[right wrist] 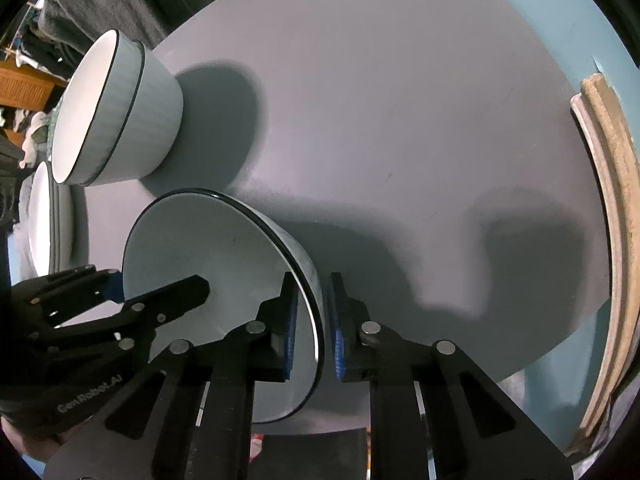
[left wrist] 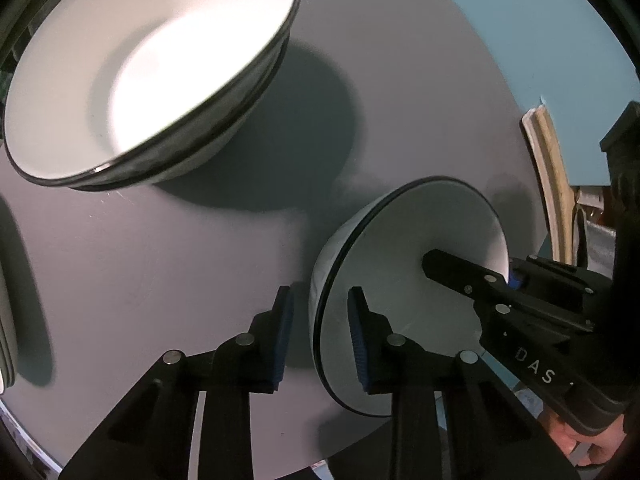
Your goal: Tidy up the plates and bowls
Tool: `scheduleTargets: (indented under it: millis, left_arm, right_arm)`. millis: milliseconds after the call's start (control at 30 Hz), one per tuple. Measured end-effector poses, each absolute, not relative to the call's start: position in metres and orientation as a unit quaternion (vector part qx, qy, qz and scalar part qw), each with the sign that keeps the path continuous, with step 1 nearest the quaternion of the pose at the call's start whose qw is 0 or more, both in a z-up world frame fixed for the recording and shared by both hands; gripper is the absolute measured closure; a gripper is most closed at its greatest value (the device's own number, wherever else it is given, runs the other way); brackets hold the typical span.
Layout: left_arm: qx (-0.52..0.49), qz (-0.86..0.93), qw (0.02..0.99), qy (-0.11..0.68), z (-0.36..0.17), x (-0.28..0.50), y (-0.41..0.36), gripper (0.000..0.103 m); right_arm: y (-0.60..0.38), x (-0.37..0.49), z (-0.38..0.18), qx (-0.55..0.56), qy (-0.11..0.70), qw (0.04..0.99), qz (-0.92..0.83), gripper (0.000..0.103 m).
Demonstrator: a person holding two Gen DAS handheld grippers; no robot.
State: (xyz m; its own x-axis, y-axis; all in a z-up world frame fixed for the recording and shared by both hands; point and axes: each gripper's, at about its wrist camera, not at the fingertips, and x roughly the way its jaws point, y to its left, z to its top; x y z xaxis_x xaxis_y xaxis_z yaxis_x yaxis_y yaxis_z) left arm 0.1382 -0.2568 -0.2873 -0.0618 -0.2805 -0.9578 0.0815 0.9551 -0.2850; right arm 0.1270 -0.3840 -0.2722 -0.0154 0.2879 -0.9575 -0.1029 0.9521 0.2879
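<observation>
A small white bowl with a dark rim (left wrist: pixel 404 280) (right wrist: pixel 208 256) is held between both grippers above the round grey table (left wrist: pixel 160 260) (right wrist: pixel 400 100). My left gripper (left wrist: pixel 320 340) straddles its near rim with the jaws apart, one blue pad inside and one outside. My right gripper (right wrist: pixel 314 332) is closed on the opposite rim; it also shows in the left wrist view (left wrist: pixel 472 276). A stack of two larger white bowls (left wrist: pixel 148 72) (right wrist: pixel 116 112) stands on the table beyond.
A stack of white plates (right wrist: pixel 48 224) (left wrist: pixel 6 320) sits at the table's left edge. A curved wooden chair back (right wrist: pixel 612 208) (left wrist: pixel 552 184) stands at the right of the table. Clutter and a wooden drawer (right wrist: pixel 24 84) lie beyond the far left.
</observation>
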Motion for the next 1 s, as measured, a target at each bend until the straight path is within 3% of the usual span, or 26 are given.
scheduleTargets:
  millis: [200, 1000]
  left_arm:
    - [-0.062, -0.146, 0.673, 0.723, -0.292, 0.135, -0.254, 0.086]
    - [-0.076, -0.138, 0.688, 0.709, -0.258, 0.119, -0.242, 0.087]
  right_arm:
    - [-0.387, 0.123, -0.274, 0.079, 0.703, 0.695, 0.131, 0.093]
    - [-0.368, 0.124, -0.256, 0.076, 0.692, 0.706, 0.128, 0.096]
